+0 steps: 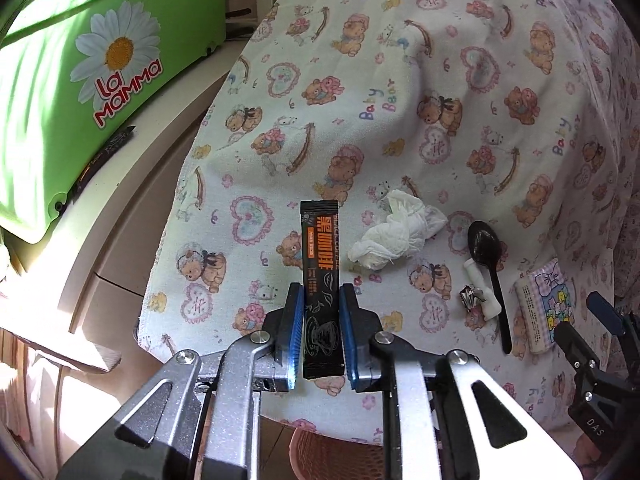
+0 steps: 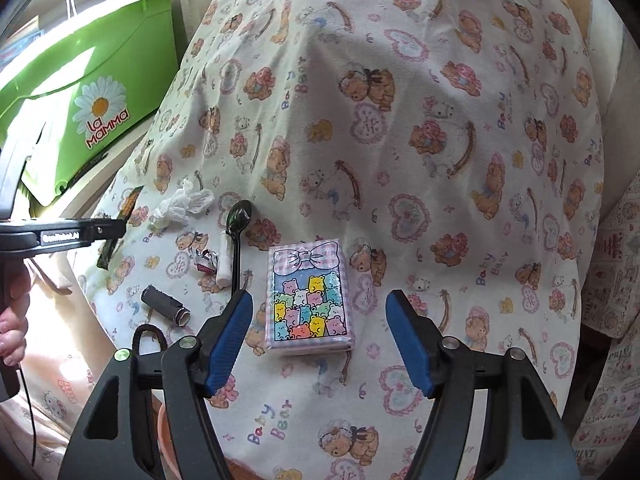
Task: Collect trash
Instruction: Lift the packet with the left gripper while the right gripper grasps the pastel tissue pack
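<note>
My left gripper (image 1: 322,298) is shut on a black coffee sachet (image 1: 320,240), its blue pads pressing the sachet's long edges over the bear-print cloth (image 1: 400,120). To its right lie a crumpled white tissue (image 1: 400,236), a black plastic spoon (image 1: 490,272), a small white roll (image 1: 482,292) and a foil scrap (image 1: 470,296). My right gripper (image 2: 320,300) stands open around a pastel tissue pack (image 2: 310,296), with its pads apart from the pack. A dark paper roll (image 2: 164,304) lies left of that gripper.
A green tub with a daisy label (image 1: 100,80) stands off the cloth at the left. A pink mesh basket (image 1: 332,456) sits below the near table edge. A black hair loop (image 2: 150,336) lies by the cloth's edge. A hand (image 2: 12,320) holds the left gripper.
</note>
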The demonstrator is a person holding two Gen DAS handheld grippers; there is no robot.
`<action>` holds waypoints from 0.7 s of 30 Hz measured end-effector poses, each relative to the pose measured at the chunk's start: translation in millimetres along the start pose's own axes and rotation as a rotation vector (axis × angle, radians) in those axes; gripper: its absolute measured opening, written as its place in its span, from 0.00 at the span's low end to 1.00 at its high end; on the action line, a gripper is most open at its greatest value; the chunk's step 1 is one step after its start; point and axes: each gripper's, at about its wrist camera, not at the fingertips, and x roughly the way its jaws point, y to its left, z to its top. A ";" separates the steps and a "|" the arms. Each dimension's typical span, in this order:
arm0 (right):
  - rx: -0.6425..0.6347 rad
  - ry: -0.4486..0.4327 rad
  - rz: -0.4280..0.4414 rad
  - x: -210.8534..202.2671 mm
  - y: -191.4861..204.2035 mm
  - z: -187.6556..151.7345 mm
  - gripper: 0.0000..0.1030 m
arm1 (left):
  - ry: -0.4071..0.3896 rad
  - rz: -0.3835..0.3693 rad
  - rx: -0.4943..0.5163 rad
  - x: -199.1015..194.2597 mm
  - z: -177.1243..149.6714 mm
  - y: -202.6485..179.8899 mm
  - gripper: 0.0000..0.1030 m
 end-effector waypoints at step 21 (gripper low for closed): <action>-0.048 0.038 -0.051 31.9 14.7 -2.8 0.52 | -0.048 -0.034 -0.005 -27.5 -3.9 -1.9 0.16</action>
